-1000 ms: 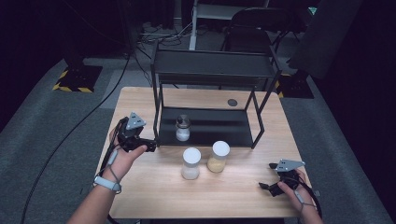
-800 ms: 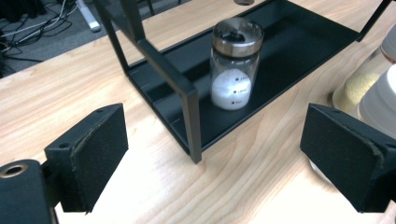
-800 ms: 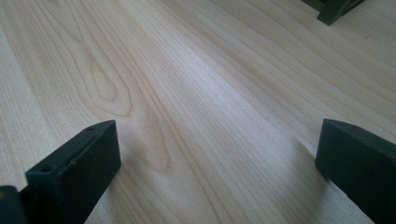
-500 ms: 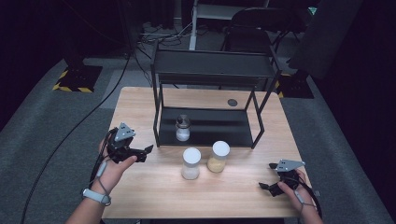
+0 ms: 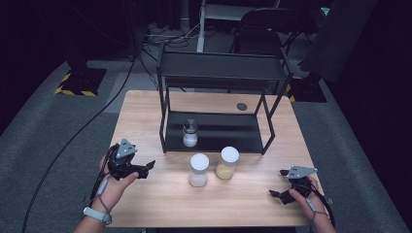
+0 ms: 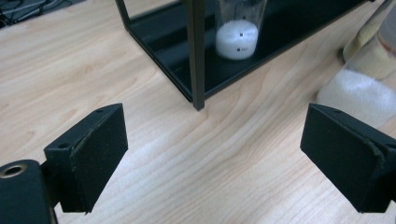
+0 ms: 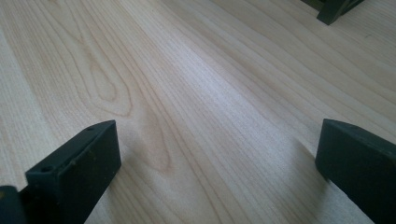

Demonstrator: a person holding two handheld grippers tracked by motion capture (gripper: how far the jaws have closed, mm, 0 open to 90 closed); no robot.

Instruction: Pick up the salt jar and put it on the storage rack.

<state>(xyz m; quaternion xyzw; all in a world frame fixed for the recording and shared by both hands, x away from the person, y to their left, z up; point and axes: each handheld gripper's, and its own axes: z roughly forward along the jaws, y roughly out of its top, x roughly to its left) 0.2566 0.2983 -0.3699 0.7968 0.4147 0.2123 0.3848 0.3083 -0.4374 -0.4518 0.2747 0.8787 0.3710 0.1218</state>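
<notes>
Left gripper, jaws wide apart, points at the white-lidded jar; right gripper rests gaping on the table.

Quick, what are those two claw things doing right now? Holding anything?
Left gripper: open, holding nothing.
Right gripper: open, holding nothing.

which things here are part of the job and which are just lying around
In the job:
- left gripper, jaws open, aimed at the jars
- white-filled jar on the table
- yellow-filled jar beside it
- jar with the dark lid on the rack's lower shelf
- black rack
- right gripper, open, resting low

Lying about:
- dark round disc on the table
- chair behind
</notes>
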